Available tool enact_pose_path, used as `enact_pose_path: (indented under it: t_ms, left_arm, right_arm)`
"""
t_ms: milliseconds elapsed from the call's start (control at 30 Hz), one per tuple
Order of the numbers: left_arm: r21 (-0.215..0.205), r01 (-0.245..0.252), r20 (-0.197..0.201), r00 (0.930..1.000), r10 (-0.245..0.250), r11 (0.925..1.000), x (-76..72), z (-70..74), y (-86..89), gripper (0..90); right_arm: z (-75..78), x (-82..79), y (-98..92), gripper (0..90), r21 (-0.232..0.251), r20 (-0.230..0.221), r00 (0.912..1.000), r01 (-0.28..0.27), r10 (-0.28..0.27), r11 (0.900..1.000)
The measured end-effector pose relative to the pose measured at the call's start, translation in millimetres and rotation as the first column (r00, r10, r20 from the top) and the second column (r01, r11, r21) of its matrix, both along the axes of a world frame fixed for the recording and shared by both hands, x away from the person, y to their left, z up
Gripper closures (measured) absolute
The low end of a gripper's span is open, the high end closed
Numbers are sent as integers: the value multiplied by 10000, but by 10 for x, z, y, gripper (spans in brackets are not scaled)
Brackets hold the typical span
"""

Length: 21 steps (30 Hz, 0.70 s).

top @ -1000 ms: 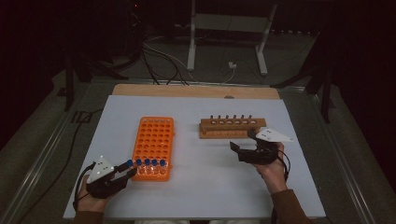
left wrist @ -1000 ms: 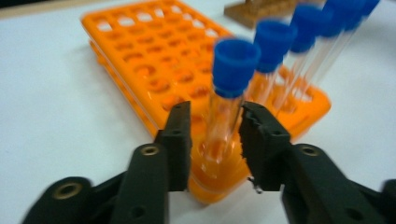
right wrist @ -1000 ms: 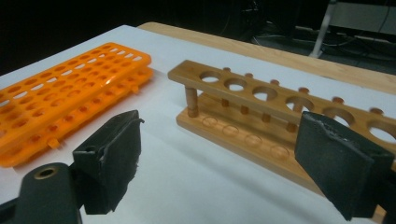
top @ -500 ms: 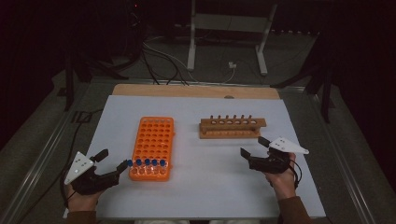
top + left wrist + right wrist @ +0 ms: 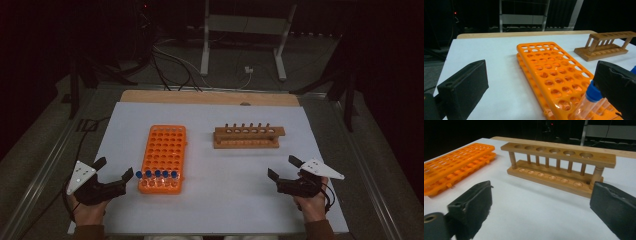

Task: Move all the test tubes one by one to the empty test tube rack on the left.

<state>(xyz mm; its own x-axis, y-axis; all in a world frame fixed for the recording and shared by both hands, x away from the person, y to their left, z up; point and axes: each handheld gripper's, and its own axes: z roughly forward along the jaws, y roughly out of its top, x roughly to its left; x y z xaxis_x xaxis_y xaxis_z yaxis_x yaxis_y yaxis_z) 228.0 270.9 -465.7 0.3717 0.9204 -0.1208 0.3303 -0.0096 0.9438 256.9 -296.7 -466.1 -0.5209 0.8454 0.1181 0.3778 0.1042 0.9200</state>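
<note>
Blue-capped tubes (image 5: 157,174), five by my count, stand upright in the near row of the one orange rack (image 5: 164,149), and that row lies just to the right of my left gripper (image 5: 114,174), whose jaws have just been opening and stand wide with nothing between them. My right gripper (image 5: 283,168) is well apart from the tubes, jaws also spread and bare, facing the single wooden rack (image 5: 248,136), its six holes unfilled. The left hand is nearer.
</note>
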Motion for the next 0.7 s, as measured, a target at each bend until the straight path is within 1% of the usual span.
enact_pose_path:
  t_ms: [133,267,367,433,533,700]
  left_arm:
    - [95,-80,-2,10000,80,9999,4,-24,2,6]
    - [185,-169,-47,9998,170,9997,-1,-61,2,6]
    - [189,-215,16,9998,214,9996,-18,-67,3,6]
    - [230,-219,35,9998,218,9995,-21,-69,-6,6]
    - [268,-233,55,9997,232,9994,-12,-70,-7,6]
    - [259,-330,-41,9994,331,9991,-8,-83,-7,6]
  right_arm:
    - [-17,-31,-65,30,97,174,9998,127,-129,9999]
    - [-3,-51,-98,29,66,424,9984,361,-363,9993]
    - [-6,-59,-111,29,107,615,9964,572,-577,9983]
    - [-14,-62,-112,29,48,660,9954,695,-697,9976]
    - [-35,-46,-120,24,25,599,9959,684,-684,9977]
    - [-67,-27,-124,20,22,452,9968,662,-662,9978]
